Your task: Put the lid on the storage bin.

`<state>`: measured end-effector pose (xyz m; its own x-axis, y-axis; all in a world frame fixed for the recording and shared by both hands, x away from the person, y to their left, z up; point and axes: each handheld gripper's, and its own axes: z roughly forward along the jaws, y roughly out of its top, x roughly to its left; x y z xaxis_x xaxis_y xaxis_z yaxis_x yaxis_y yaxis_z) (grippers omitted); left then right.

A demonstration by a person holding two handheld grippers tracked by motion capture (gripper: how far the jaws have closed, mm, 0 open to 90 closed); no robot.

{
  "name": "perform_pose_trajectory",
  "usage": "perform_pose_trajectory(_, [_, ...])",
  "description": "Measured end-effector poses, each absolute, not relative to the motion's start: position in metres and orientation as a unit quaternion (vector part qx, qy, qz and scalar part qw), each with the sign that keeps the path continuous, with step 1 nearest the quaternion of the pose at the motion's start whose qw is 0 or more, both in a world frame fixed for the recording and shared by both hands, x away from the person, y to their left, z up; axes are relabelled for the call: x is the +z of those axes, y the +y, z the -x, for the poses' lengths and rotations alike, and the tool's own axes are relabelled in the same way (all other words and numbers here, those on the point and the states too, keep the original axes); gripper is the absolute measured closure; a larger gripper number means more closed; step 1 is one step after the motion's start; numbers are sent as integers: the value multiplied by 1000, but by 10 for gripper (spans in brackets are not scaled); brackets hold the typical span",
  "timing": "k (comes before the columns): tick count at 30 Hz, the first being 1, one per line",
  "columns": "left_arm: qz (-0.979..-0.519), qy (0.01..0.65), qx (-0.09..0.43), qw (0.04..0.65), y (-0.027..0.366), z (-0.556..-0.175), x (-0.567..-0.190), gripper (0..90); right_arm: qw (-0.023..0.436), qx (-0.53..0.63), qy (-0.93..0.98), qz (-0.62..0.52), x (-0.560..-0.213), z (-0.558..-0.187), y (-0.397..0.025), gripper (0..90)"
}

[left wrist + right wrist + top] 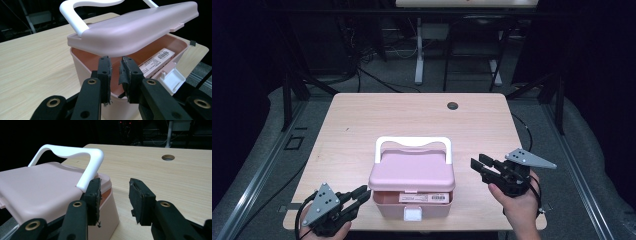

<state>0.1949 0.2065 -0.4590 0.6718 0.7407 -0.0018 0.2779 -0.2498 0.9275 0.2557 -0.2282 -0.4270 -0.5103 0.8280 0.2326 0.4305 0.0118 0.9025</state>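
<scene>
The pink box point(412, 187) sits at the table's point(362, 125) near edge, lid point(140, 27) propped ajar. The left gripper point(115, 65) seems to straddle its wall, jaws barely parted; the right gripper point(115, 192) hovers beside it, spread and empty.

A pale wooden worktop point(362, 125) with a round cable hole point(452, 105) stands on grey carpet point(392, 80). Behind it the room is dark, with black frame struts point(287, 95), loose cables point(372, 75) and a white table leg point(419, 50).
</scene>
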Motion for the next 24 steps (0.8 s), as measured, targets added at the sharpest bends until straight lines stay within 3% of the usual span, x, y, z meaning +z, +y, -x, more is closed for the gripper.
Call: perform_pose_trajectory(24, [-754,340,227,514,211,-196,-462,787,186,533,687,-458,-429,-256,-227,611])
